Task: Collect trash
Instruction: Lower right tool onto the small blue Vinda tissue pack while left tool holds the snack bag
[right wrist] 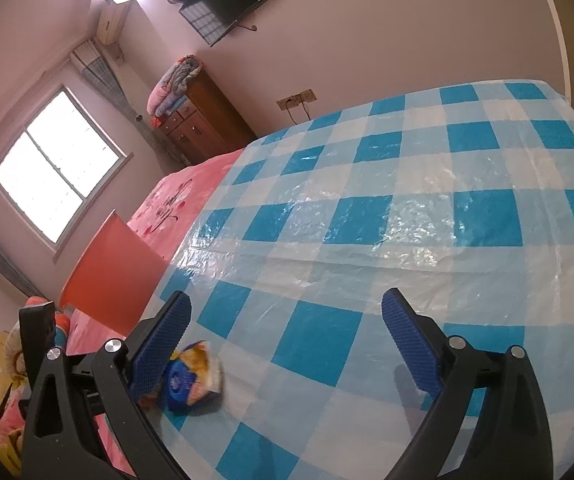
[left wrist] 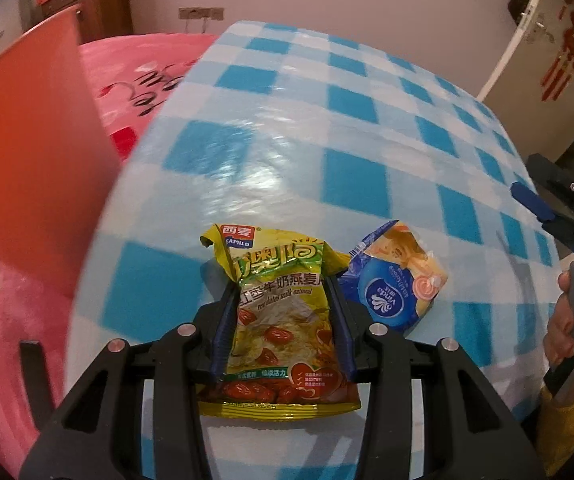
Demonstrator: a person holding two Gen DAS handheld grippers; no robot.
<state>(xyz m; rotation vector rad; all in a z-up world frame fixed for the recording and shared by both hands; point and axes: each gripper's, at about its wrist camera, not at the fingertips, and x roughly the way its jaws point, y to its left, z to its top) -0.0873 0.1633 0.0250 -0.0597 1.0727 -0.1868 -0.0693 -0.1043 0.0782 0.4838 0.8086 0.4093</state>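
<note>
Clamped between the jaws of the left gripper (left wrist: 283, 292) is a yellow oatmeal packet (left wrist: 283, 332), held just over the blue-checked tablecloth (left wrist: 327, 128). Just beside it, a crumpled blue Vinda tissue pack (left wrist: 397, 284) is seen lying on the cloth. The right gripper (right wrist: 287, 340) is held with jaws wide apart, nothing between them, the tissue pack beside its left finger.

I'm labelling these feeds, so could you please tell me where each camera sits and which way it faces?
Left wrist: on the left claw, looking along its fingers, which pinch a yellow oatmeal packet over the blue checked tablecloth; the person's right hand shows at the right edge.
Right wrist: on the right claw, open above the tablecloth, facing the window.
Both see the blue Vinda tissue pack, the tablecloth and the orange chair back.
</note>
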